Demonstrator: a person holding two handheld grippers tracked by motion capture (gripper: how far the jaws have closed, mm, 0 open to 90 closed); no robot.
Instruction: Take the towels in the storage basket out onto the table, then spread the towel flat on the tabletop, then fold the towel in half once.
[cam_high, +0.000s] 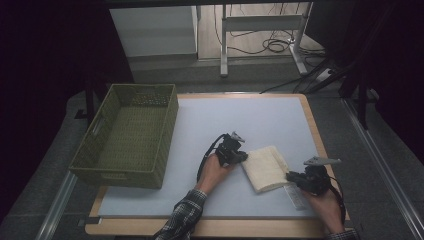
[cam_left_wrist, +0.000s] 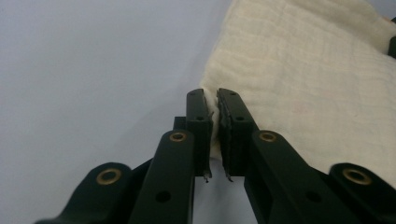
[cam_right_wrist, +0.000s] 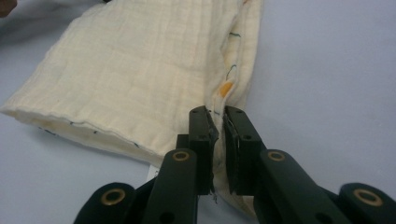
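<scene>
On the pale grey table, right of the green basket, the folded cream cloth lies flat while my left gripper and right gripper pinch its two near corners, so I judge I must next lift both together, evenly.

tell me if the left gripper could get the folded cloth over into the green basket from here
Probably yes: the left gripper already pinches the folded cloth, and bare mat lies between it and the open green basket; the right gripper also clamps it.

Wood-edged table, grey mat, green basket, folded cream cloth
</scene>
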